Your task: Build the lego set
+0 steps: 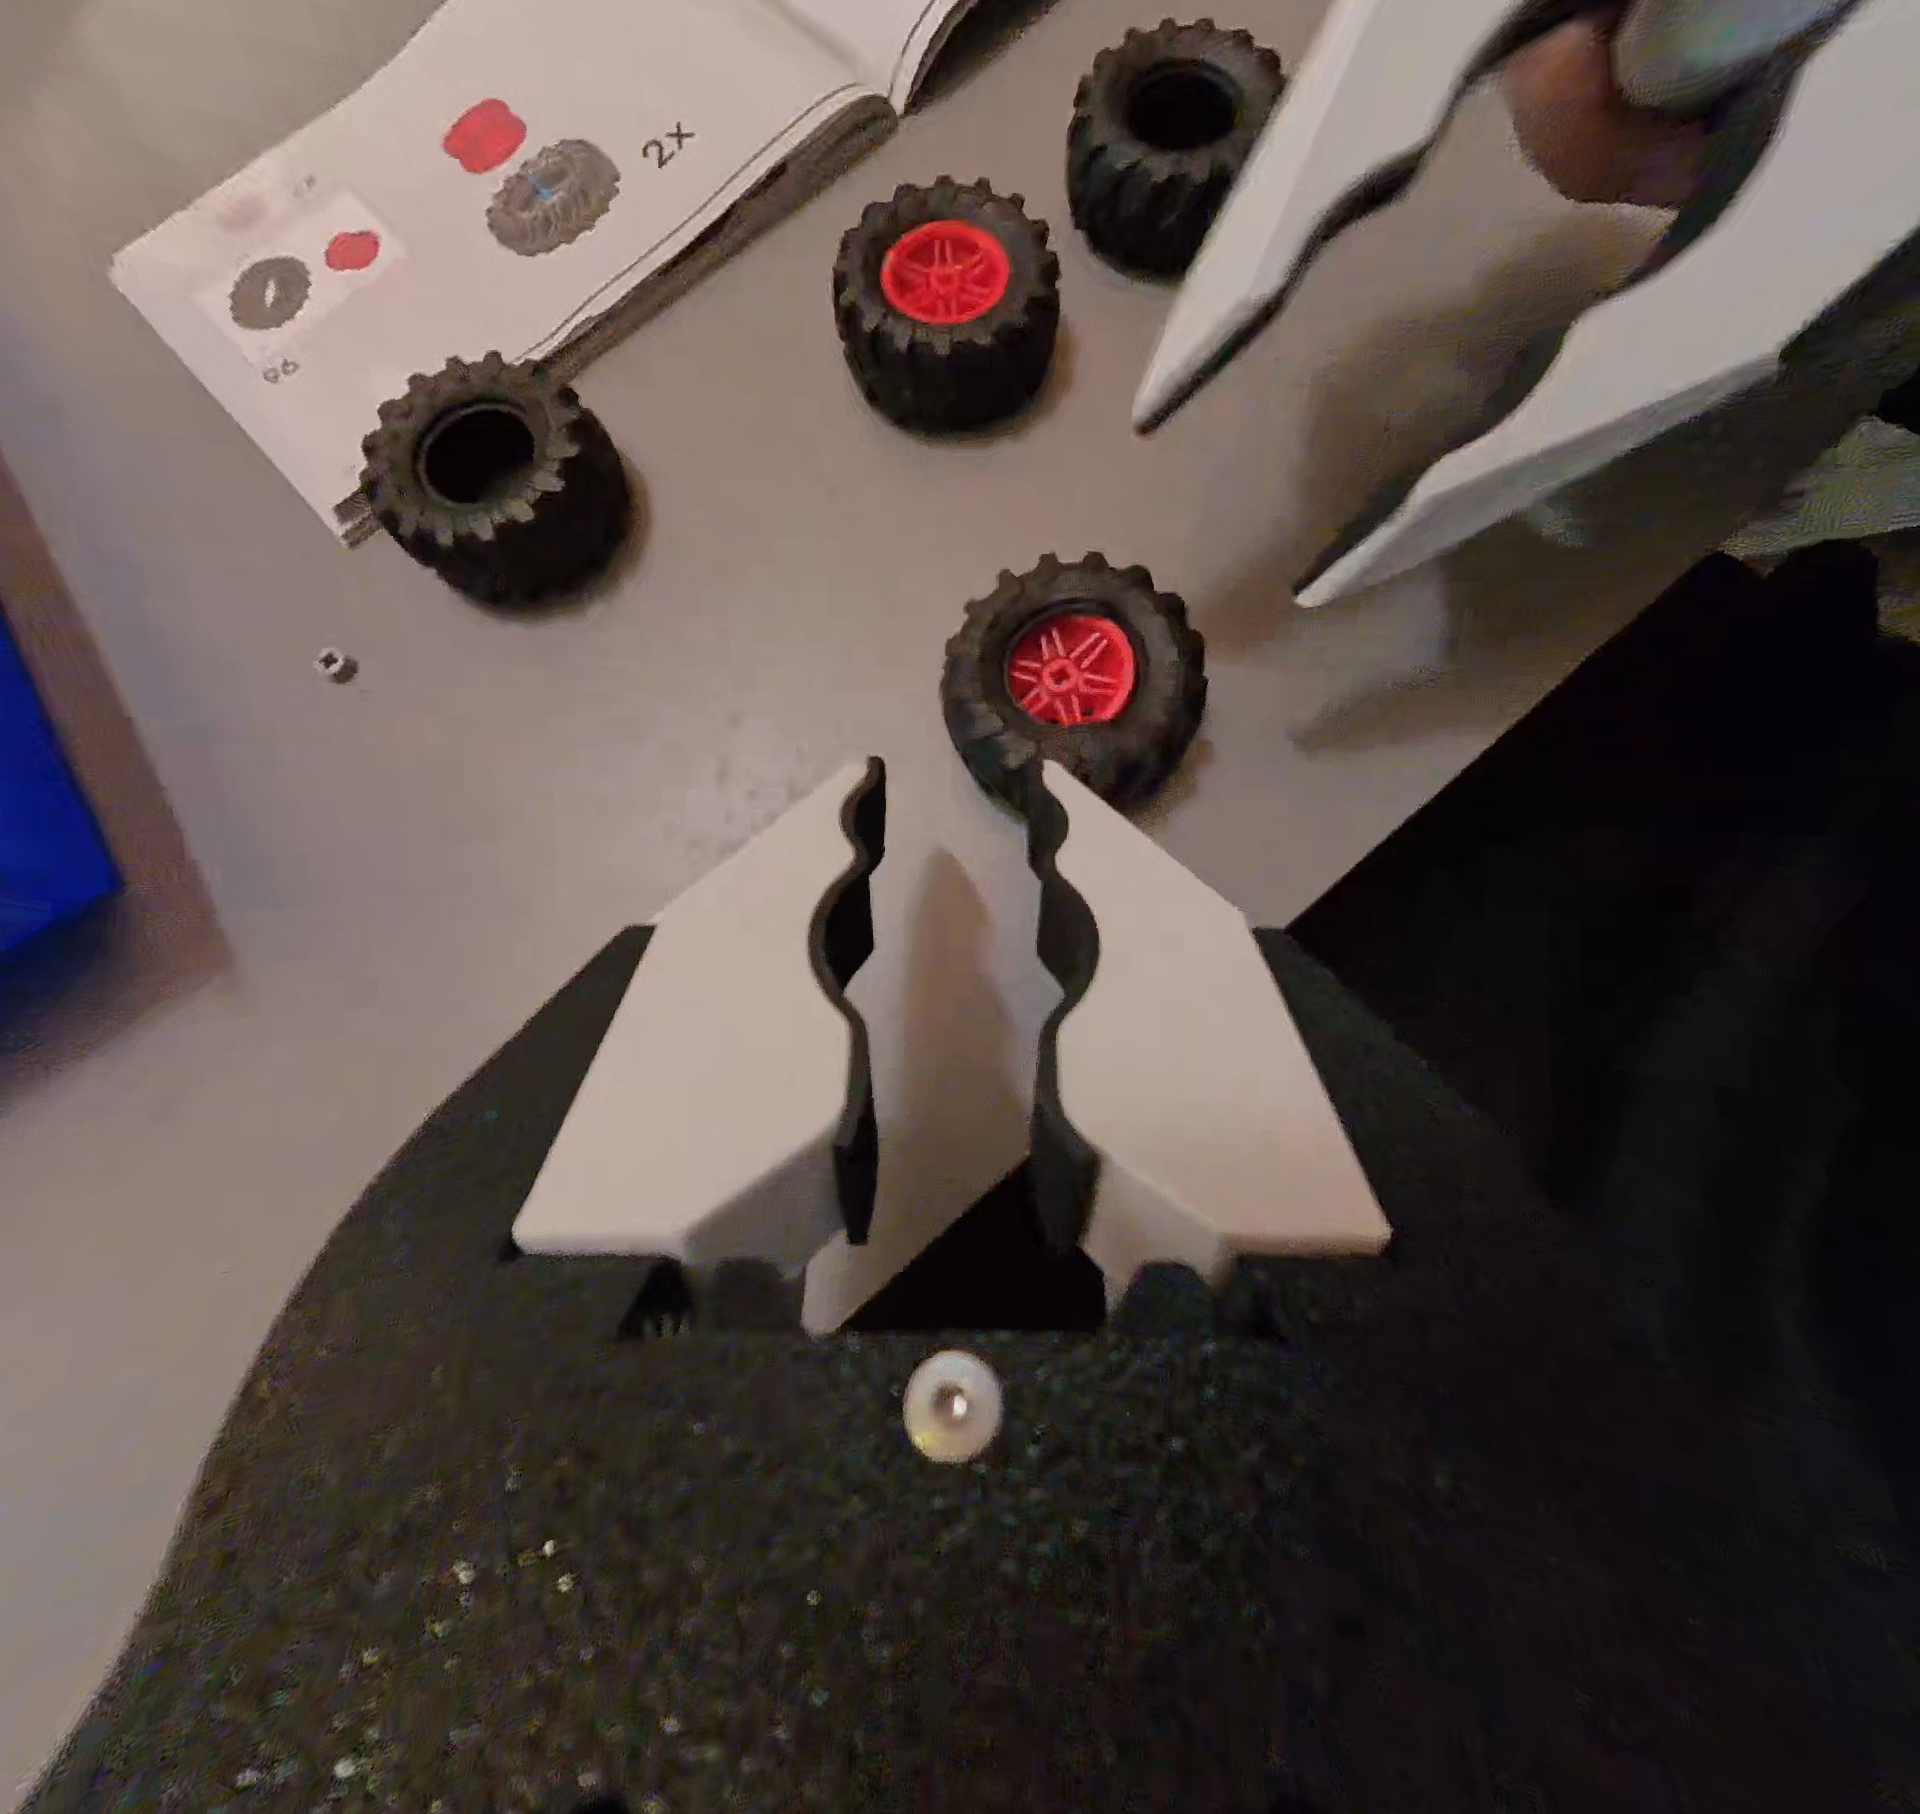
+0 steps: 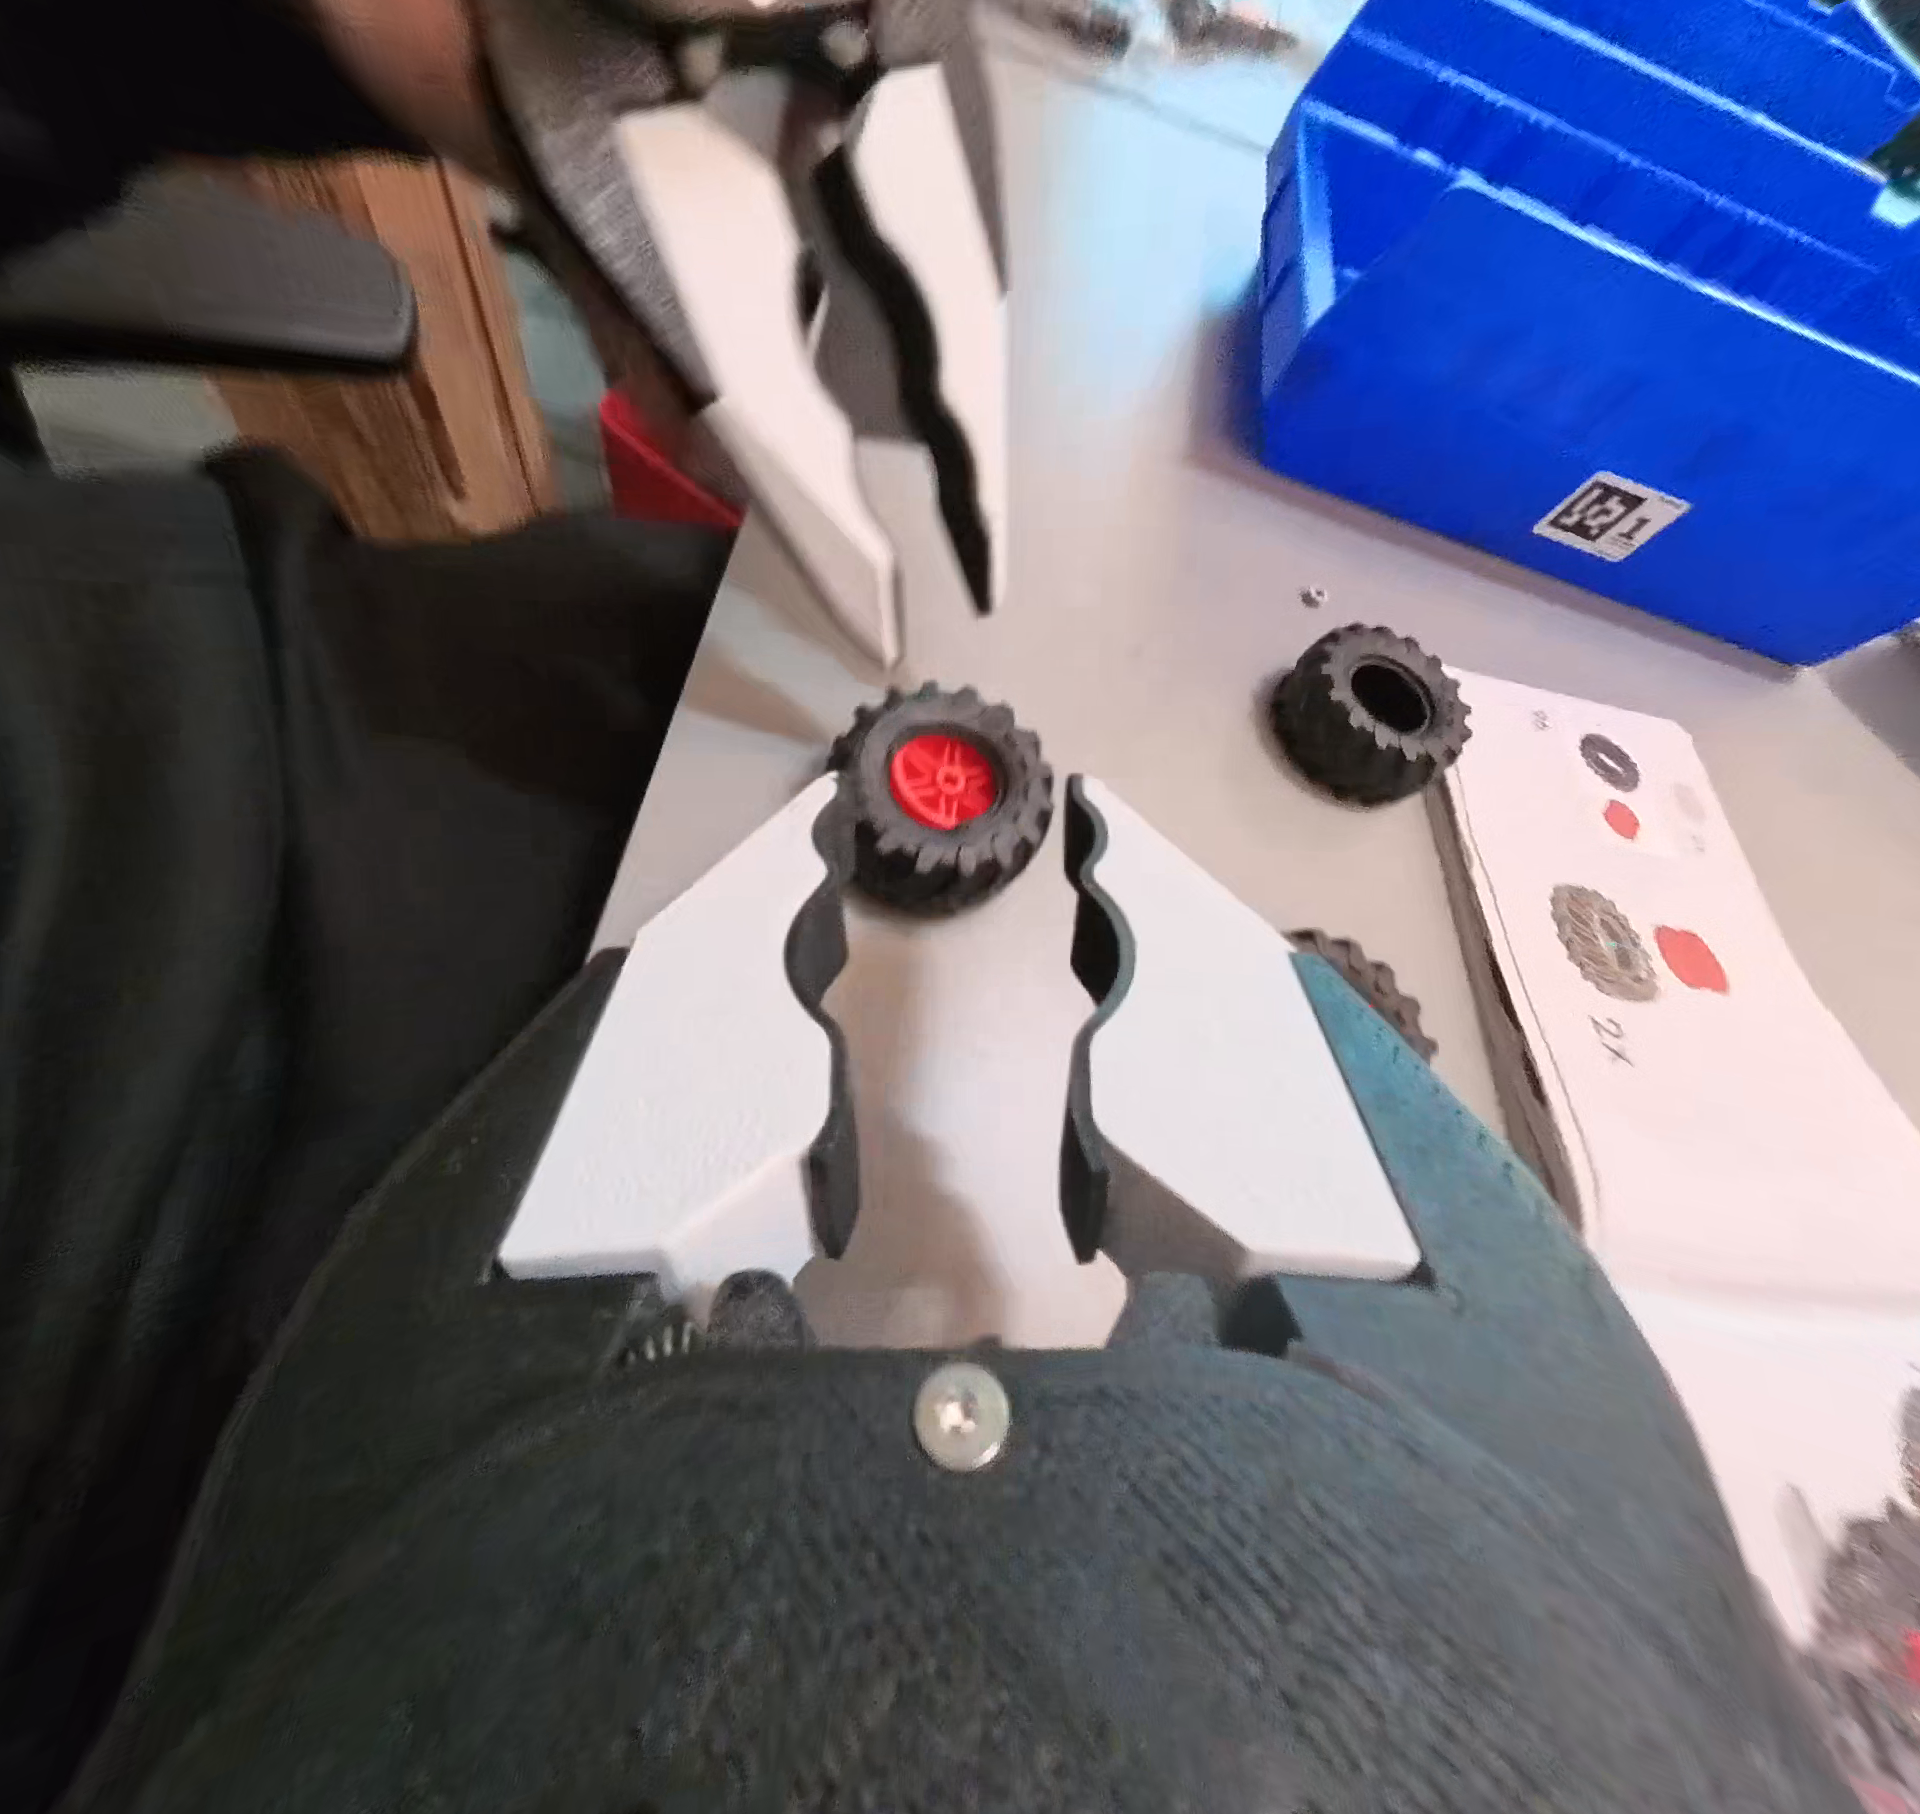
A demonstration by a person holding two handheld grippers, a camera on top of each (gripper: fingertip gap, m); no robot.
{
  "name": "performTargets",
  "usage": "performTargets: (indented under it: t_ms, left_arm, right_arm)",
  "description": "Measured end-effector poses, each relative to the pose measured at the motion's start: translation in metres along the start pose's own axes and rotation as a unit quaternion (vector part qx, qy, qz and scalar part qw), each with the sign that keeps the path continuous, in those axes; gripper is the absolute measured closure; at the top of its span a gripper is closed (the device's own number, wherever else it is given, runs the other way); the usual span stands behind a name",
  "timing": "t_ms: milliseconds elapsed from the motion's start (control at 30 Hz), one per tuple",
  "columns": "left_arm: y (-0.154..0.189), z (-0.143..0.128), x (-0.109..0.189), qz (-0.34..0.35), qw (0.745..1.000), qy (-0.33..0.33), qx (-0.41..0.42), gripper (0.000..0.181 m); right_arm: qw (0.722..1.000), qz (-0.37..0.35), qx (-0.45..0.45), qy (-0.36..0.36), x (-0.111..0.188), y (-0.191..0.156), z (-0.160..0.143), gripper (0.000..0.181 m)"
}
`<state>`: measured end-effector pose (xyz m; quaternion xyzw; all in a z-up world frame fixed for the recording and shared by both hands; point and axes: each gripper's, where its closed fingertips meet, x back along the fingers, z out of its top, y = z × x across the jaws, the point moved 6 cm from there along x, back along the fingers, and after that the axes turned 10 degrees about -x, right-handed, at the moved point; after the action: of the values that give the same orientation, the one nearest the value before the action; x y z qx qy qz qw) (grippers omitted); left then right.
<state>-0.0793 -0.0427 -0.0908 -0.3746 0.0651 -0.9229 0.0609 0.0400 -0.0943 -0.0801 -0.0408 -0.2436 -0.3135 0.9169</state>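
Observation:
A black tyre with a red hub lies on the grey table near its front edge. My left gripper is open and empty, its tips just short of this wheel. My right gripper is open; the same wheel shows between its fingertips, not clamped. A second red-hub wheel lies farther back. Two empty black tyres lie beside the open instruction booklet. Each gripper shows in the other's view, the right and the left, both open.
Blue storage bins stand at the table's far side, also at the left edge of the left wrist view. A tiny grey piece lies loose on the table. The table edge drops off to dark clothing.

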Motion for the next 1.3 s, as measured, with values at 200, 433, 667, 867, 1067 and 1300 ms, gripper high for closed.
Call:
performTargets:
  t_ms: [200, 433, 667, 867, 1067, 1300]
  left_arm:
    - [0.007, 0.009, -0.005, -0.013, 0.997, 0.030, -0.073, 0.146]
    - [0.001, 0.005, -0.007, -0.031, 0.988, -0.016, -0.148, 0.161]
    - [0.000, 0.009, -0.012, -0.045, 0.987, -0.013, -0.153, 0.164]
    - [-0.003, 0.007, -0.011, -0.036, 0.990, -0.009, -0.133, 0.159]
    - [-0.007, 0.004, -0.012, -0.063, 0.992, 0.011, -0.113, 0.155]
    - [-0.008, 0.001, -0.013, -0.093, 0.993, 0.026, -0.060, 0.157]
  right_arm:
    - [0.995, 0.044, -0.059, -0.063, -0.032, 0.008, -0.016, 0.112]
    - [0.992, 0.040, -0.067, -0.094, -0.039, 0.006, -0.023, 0.112]
    - [0.989, 0.040, -0.090, -0.107, -0.049, 0.004, -0.022, 0.110]
    - [0.992, 0.044, -0.073, -0.096, -0.052, 0.004, -0.018, 0.123]
    - [0.990, 0.070, -0.072, -0.097, -0.053, 0.007, -0.018, 0.124]
    - [0.993, 0.019, -0.082, -0.083, -0.048, 0.003, -0.017, 0.119]
